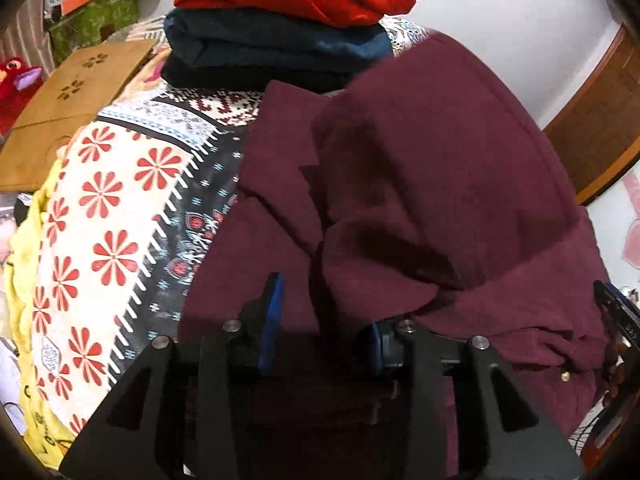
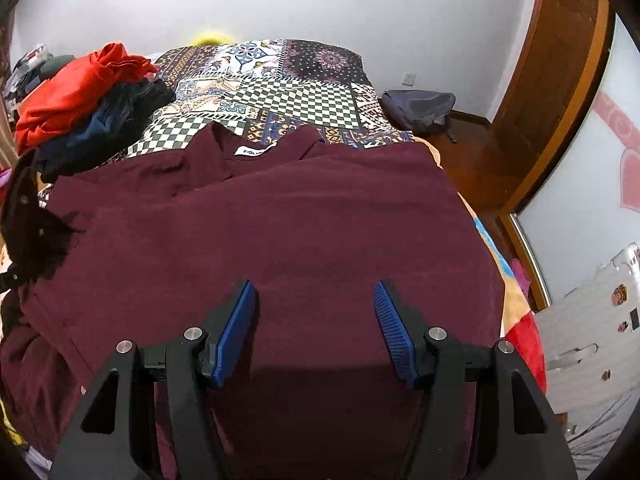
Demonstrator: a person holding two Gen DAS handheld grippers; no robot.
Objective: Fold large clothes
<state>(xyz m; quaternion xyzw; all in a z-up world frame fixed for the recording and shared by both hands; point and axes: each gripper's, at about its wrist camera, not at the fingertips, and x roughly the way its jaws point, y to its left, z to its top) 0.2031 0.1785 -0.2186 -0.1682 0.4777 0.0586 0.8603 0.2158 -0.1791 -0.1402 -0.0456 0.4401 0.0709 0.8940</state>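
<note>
Maroon shirt (image 2: 280,232) lies spread across the patterned bedspread (image 2: 280,80), collar and white label at the far edge, one sleeve folded over its body in the left wrist view. Left gripper (image 1: 320,320) sits low over the folded cloth, jaws apart, a ridge of fabric between the blue pads, none visibly pinched. Right gripper (image 2: 316,320) hovers above the flat front, fingers spread and empty; stack of folded clothes (image 1: 288,16), red on top, sits beyond.

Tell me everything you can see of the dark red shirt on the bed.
The dark red shirt is a soft-looking, knit-like garment with a collar and a white neck label. It lies spread on the patterned bedcover, smooth on one side and rumpled in folds on the other. Both tongs, left and right, stand open over it, gripping nothing.
</note>
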